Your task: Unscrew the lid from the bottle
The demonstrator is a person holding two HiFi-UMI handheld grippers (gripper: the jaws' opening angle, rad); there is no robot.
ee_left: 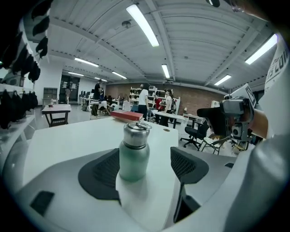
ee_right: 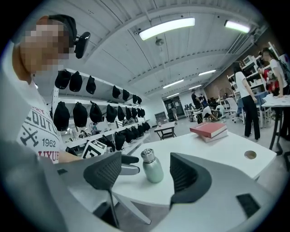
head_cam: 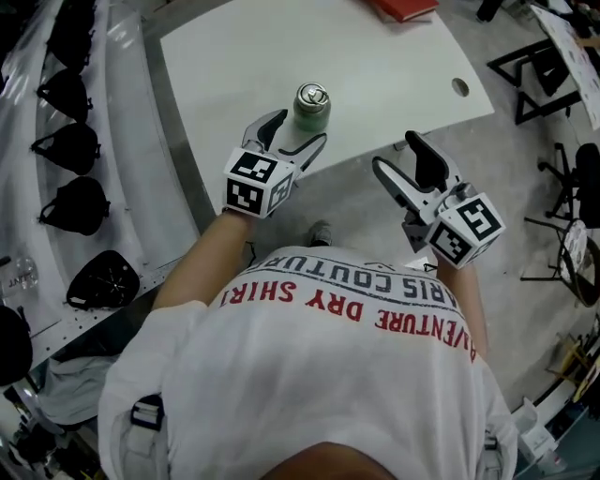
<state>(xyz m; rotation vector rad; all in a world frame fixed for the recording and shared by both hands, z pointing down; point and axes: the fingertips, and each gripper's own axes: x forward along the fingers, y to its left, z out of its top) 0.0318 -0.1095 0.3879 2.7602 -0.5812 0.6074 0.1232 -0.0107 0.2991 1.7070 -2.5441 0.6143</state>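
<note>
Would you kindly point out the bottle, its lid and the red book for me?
bottle (ee_left: pixel 134 161), left gripper view, green body.
lid (ee_left: pixel 135 136), left gripper view, steel side.
red book (ee_right: pixel 207 128), right gripper view, cover.

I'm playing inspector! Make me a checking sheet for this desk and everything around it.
Surface: white table, with a round hole near one edge.
Job's things: green bottle standing upright near the table's front edge, metal lid on.
Clutter: red book at the far edge.
Grippers: left gripper open, bottle between its jaws but not squeezed; right gripper open, empty, held off the table.
Cables: nothing seen.
Surroundings: black caps on shelves at the left; people at far desks.
</note>
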